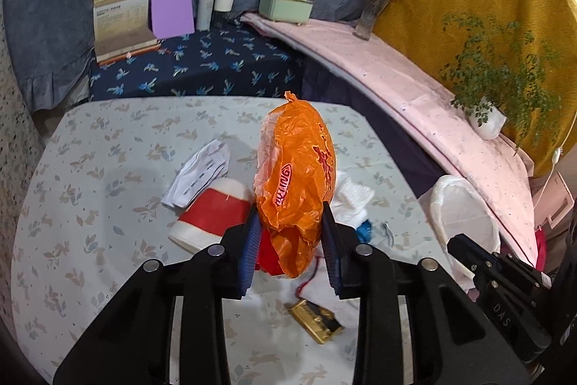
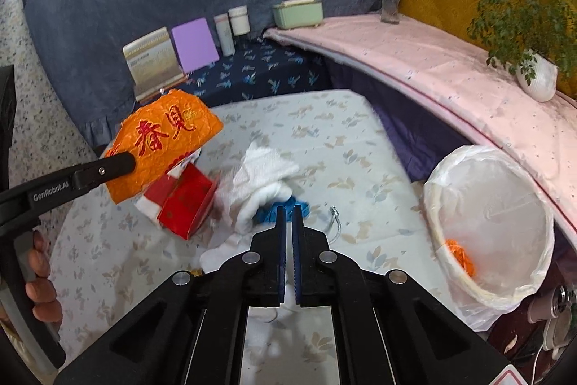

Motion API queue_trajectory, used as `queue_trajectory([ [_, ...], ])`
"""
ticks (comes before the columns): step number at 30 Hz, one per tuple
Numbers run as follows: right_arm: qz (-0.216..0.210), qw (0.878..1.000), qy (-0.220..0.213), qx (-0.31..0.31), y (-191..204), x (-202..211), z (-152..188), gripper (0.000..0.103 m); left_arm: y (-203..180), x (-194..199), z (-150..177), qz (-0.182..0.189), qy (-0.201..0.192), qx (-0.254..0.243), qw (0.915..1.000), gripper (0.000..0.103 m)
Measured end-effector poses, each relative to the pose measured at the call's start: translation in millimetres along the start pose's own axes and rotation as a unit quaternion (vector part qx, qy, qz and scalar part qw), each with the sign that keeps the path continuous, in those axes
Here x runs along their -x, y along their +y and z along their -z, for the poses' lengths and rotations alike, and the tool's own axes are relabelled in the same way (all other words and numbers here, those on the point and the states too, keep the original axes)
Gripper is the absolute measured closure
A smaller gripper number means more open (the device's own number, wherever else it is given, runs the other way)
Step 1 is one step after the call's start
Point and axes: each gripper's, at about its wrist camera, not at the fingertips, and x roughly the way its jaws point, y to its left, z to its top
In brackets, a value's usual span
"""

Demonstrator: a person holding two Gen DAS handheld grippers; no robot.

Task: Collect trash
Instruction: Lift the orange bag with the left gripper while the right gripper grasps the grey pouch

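- Gripping an orange wrapper (image 1: 297, 175), the left gripper (image 1: 290, 222) holds it clear above the flowered table (image 1: 108, 139), pads pressed on its crumpled lower part.
- Right gripper (image 2: 287, 226) has its jaws closed together with nothing visible between them.
- Under the wrapper lie a red-and-white cup (image 1: 212, 211), folded white paper (image 1: 198, 175), a red box (image 2: 187, 208) and a white cloth (image 2: 263, 179).
- Off the table's right edge stands a lined bin (image 2: 490, 226), an orange scrap (image 2: 459, 255) inside.
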Motion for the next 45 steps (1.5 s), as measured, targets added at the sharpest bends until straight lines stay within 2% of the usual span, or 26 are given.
queue_trajectory([
  [3,0.007,1.0,-0.014,-0.007,-11,10,-5,0.1,-11,8,-3,0.006,-0.009,-0.006,0.9999,0.073],
  [6,0.004,1.0,-0.008,-0.008,-18,13,-5,0.1,-23,14,-3,0.007,-0.016,-0.012,0.9998,0.073],
  [8,0.006,1.0,-0.004,-0.006,-18,12,-1,0.093,-27,16,-2,0.006,-0.017,-0.016,0.9997,0.072],
  [10,0.003,1.0,0.002,-0.002,-16,10,6,0.073,-30,15,0,0.006,-0.014,-0.016,0.9998,0.072],
  [12,-0.002,1.0,0.008,-0.001,-13,4,13,0.063,-31,13,3,0.004,-0.009,-0.016,0.9998,0.072],
  [13,-0.005,1.0,0.014,0.003,-11,-1,18,0.062,-31,11,4,0.003,-0.007,-0.017,0.9998,0.072],
  [23,-0.015,0.996,0.084,0.009,-5,-54,55,0.063,-26,-1,19,-0.012,0.019,-0.019,0.9996,0.072],
  [24,-0.014,0.996,0.089,0.008,-6,-58,57,0.067,-27,-2,21,-0.013,0.021,-0.019,0.9995,0.072],
  [27,-0.017,0.995,0.098,0.005,-10,-63,60,0.09,-28,-4,23,-0.015,0.026,-0.022,0.9993,0.072],
  [31,-0.013,0.997,0.081,0.0,-17,-54,55,0.097,-35,-6,24,-0.014,0.028,-0.027,0.9991,0.072],
  [39,-0.007,0.999,0.03,-0.027,-46,-21,32,0.098,-58,-8,20,-0.005,0.025,-0.045,0.9986,0.072],
  [45,0.014,0.998,-0.011,-0.054,-81,8,14,0.098,-89,-11,17,0.012,0.02,-0.071,0.9972,0.072],
])
